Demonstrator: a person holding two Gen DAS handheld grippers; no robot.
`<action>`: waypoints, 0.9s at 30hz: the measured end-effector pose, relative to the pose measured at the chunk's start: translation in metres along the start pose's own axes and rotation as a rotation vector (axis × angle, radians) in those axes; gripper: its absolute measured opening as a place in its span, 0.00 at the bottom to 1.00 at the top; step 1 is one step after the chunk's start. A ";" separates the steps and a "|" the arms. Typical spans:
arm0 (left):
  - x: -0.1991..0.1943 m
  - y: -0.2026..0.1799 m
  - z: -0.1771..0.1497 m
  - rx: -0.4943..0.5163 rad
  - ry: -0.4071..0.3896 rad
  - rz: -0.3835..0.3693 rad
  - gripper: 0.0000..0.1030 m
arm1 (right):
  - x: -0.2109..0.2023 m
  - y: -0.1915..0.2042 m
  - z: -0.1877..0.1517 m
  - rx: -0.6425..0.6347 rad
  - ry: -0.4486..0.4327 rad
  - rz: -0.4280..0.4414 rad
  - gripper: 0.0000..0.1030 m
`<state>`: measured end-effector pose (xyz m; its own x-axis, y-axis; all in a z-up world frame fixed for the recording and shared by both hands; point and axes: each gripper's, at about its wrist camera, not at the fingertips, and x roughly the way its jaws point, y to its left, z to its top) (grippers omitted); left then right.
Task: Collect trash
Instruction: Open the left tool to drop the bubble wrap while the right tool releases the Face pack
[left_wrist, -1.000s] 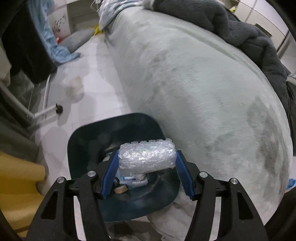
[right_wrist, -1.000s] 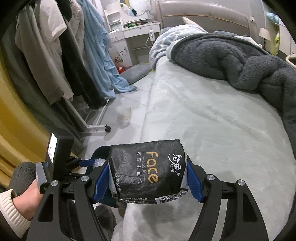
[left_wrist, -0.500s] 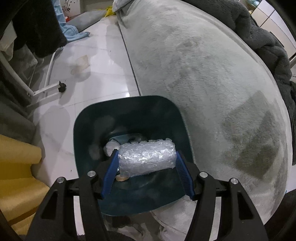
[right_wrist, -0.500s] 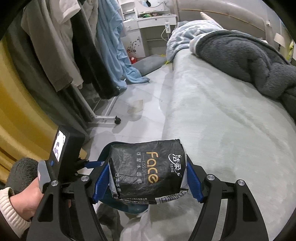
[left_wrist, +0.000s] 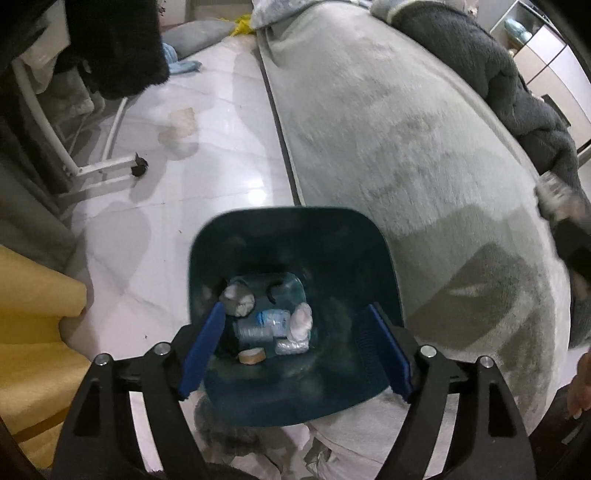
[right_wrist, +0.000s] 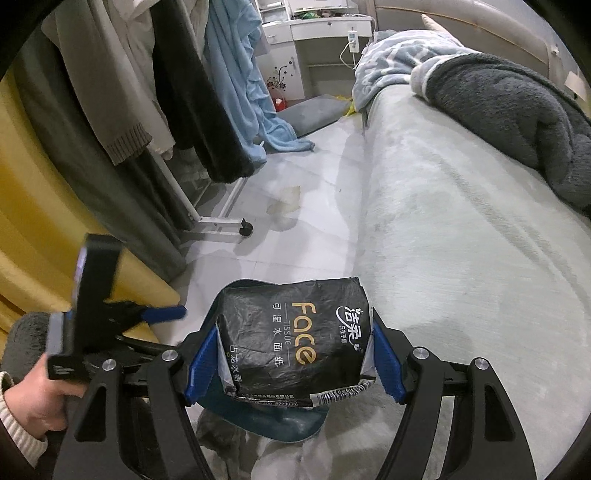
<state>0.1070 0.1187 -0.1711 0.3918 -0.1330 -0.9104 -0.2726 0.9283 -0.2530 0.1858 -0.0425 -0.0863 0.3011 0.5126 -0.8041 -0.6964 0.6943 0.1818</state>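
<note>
A dark teal trash bin (left_wrist: 343, 236) stands on the floor beside the bed. My left gripper (left_wrist: 295, 350) is open and empty right above its mouth. At the bin's bottom lie a bubble-wrap roll (left_wrist: 291, 346), a plastic bottle (left_wrist: 264, 325), crumpled tissues (left_wrist: 238, 297) and a tape roll (left_wrist: 252, 356). My right gripper (right_wrist: 291, 360) is shut on a black "Face" tissue pack (right_wrist: 295, 339), held above the bin (right_wrist: 258, 413), which the pack mostly hides. The left gripper (right_wrist: 147, 325) shows at the right wrist view's lower left.
A grey-green bed (left_wrist: 424, 155) with a dark fleece blanket (right_wrist: 517, 96) fills the right. A clothes rack's wheeled foot (left_wrist: 138, 170) and hanging clothes (right_wrist: 192, 92) stand on the left. A yellow curtain (left_wrist: 33, 314) hangs at lower left. A stain (right_wrist: 286, 201) marks the white floor.
My left gripper has opened and the bubble-wrap roll has dropped into the bin. My right gripper, still holding the tissue pack, has shifted left toward the bin.
</note>
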 end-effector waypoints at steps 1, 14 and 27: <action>-0.005 0.002 0.000 -0.002 -0.018 0.004 0.80 | 0.002 0.001 0.000 -0.001 0.005 0.000 0.71; -0.066 0.019 0.008 0.031 -0.275 0.035 0.89 | 0.061 0.012 -0.011 -0.020 0.123 -0.023 0.71; -0.130 0.001 0.006 0.104 -0.574 0.081 0.94 | 0.106 0.029 -0.030 -0.064 0.249 -0.042 0.72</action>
<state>0.0610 0.1392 -0.0512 0.7944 0.1220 -0.5950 -0.2454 0.9606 -0.1307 0.1783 0.0172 -0.1834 0.1660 0.3383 -0.9263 -0.7291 0.6745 0.1157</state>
